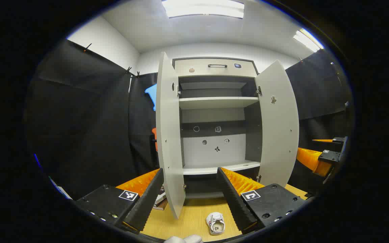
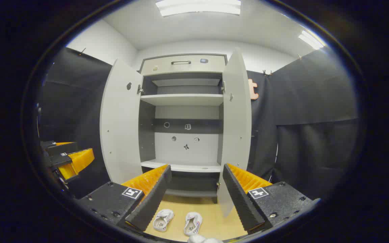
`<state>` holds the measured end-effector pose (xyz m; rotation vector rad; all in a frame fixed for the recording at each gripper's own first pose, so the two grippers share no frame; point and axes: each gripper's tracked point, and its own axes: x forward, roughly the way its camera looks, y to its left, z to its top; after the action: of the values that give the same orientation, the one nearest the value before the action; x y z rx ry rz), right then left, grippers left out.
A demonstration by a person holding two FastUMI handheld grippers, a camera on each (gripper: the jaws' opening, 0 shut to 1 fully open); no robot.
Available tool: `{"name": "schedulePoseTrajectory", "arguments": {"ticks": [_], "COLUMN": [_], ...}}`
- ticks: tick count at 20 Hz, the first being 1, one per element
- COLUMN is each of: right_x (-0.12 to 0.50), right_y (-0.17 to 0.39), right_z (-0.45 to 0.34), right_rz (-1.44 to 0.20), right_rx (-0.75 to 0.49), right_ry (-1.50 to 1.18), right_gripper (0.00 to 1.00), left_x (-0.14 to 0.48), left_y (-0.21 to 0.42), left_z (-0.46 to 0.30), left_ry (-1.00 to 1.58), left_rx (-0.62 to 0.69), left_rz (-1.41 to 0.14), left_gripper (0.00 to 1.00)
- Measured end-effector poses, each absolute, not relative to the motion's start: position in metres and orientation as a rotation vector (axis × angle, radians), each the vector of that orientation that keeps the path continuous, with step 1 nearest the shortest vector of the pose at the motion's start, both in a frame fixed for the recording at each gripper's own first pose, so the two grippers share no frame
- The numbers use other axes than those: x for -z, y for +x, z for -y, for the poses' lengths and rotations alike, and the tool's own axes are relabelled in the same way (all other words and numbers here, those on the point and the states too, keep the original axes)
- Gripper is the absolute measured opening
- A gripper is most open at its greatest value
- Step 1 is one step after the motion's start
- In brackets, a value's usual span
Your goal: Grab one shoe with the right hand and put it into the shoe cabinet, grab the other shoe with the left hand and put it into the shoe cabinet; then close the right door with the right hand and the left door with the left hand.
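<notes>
writing: none legible | pale wooden floor [image 2: 211, 219], two white shoes [image 2: 163, 220] [image 2: 192, 223] | grey open-doored shoe cabinet [image 2: 184, 99] | left tongs [image 1: 189, 199], right tongs [image 2: 194, 197]: agape, empty

no legible text, stickers on shoe cabinet [image 2: 184, 135] unreadable

Left gripper [image 1: 190, 195]: two long wedge-shaped fingers with ribbed faces, each on a black block with a small square black-and-white marker and round screws. Right gripper [image 2: 196, 192]: same build, same markers, screws along the blocks' edges. White glove fabric [image 2: 203, 239] peeks in below.
</notes>
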<state>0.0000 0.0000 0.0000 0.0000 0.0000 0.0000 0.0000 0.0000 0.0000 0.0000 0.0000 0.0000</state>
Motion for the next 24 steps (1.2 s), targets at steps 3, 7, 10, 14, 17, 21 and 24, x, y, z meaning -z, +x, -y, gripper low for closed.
{"name": "schedulePoseTrajectory", "arguments": {"ticks": [3, 7, 10, 14, 17, 21, 24], "right_x": [-0.001, 0.000, 0.001, 0.004, 0.014, 0.049, 0.102], "right_y": [-0.003, -0.003, -0.003, 0.000, 0.003, 0.008, 0.013], "right_z": [0.000, 0.002, 0.000, -0.002, -0.005, -0.008, -0.011], "right_rz": [0.002, 0.003, 0.000, -0.006, -0.021, -0.083, -0.201], "right_rx": [0.001, 0.005, 0.004, 0.000, -0.007, -0.006, -0.010], "right_ry": [-0.005, -0.003, -0.007, -0.014, -0.018, -0.032, -0.036], "right_gripper": [0.99, 0.99, 0.99, 0.99, 0.99, 0.99, 0.99], "left_x": [-0.001, 0.001, 0.003, 0.005, 0.007, 0.014, 0.019], "left_y": [0.001, -0.001, -0.002, -0.001, 0.000, -0.001, -0.001], "left_z": [-0.002, 0.002, 0.002, -0.001, -0.005, -0.007, -0.009], "left_ry": [0.013, 0.015, 0.010, 0.023, 0.023, 0.020, 0.036], "left_rx": [-0.001, 0.002, 0.005, 0.002, -0.006, -0.007, -0.008], "left_rz": [0.006, 0.003, -0.004, -0.006, -0.010, -0.030, -0.041], "left_gripper": [0.95, 0.95, 0.94, 0.95, 0.96, 0.96, 0.96]}}
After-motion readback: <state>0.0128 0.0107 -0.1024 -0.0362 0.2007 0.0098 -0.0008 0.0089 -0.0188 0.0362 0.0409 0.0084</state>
